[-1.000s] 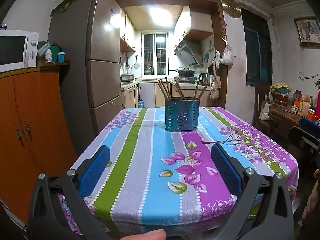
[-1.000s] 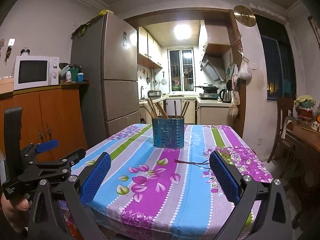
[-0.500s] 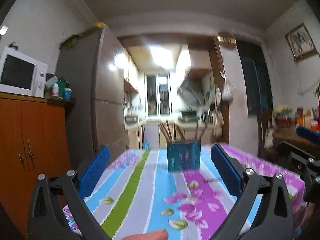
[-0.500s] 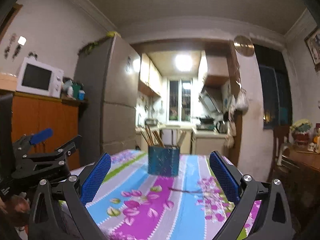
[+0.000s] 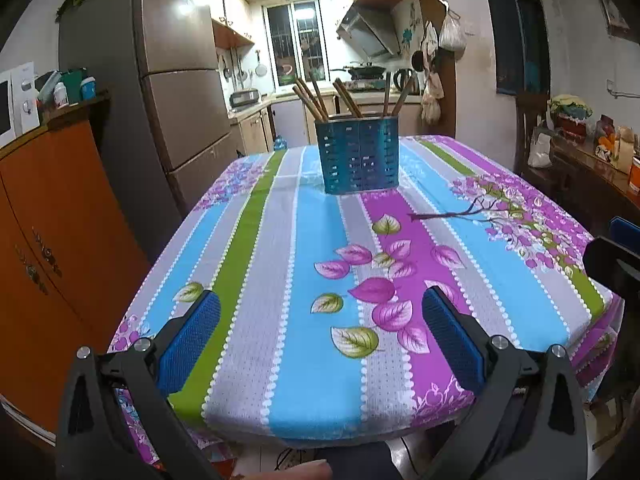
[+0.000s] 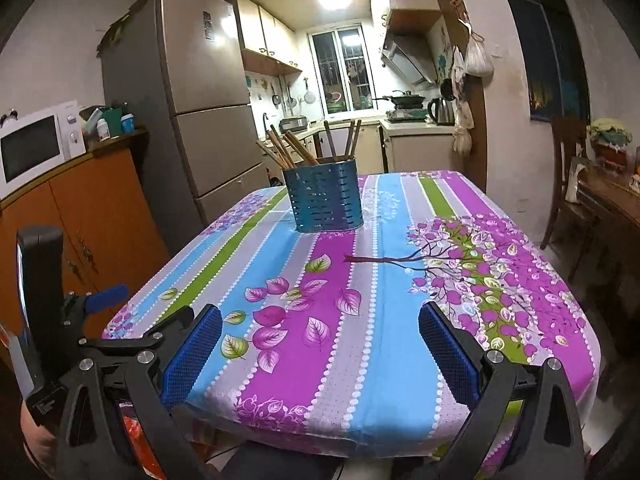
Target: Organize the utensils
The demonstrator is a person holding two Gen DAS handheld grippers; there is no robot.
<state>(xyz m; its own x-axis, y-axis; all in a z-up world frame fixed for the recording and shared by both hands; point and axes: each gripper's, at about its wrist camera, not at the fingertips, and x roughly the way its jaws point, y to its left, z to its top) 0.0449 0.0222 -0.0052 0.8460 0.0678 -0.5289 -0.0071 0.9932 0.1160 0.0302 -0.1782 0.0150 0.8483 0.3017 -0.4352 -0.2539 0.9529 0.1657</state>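
Several wooden chopsticks [image 5: 344, 98], maybe eight, hard to count, standing tilted in blue perforated holder [image 5: 357, 155] at far middle of striped floral tablecloth [image 5: 304, 240]. Well apart from both tools, straight ahead. Left gripper [image 5: 320, 336] spread wide, holding nothing, over near table edge. Right gripper [image 6: 320, 338] same: wide, empty, just beside it.
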